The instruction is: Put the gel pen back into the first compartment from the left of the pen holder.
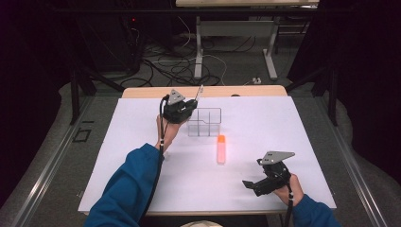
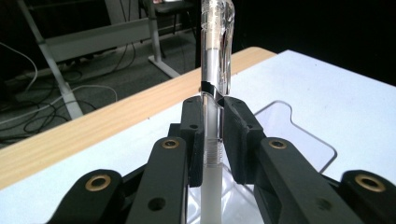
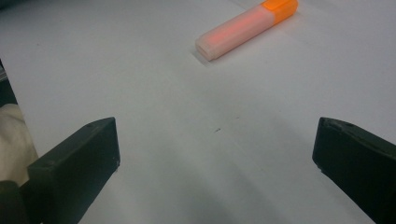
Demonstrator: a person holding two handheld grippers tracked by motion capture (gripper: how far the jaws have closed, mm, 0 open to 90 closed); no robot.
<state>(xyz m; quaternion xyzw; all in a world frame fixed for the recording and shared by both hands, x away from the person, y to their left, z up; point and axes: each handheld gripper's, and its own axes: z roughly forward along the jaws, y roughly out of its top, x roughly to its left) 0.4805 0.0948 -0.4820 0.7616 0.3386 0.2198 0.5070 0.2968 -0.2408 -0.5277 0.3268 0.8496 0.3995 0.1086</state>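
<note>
My left gripper is shut on a clear plastic pen that stands upright between its pads, clip end up. In the high view the pen sticks up just left of a clear plastic organiser tray with several compartments; the tray lies right behind the jaws in the left gripper view. An orange highlighter lies flat on the white mat in front of the tray. Near the front right, my right gripper stands open and holds nothing, with the highlighter ahead of it.
A white mat covers the wooden table, whose far edge shows behind the tray. Beyond the table are a dark floor with cables and a metal table frame.
</note>
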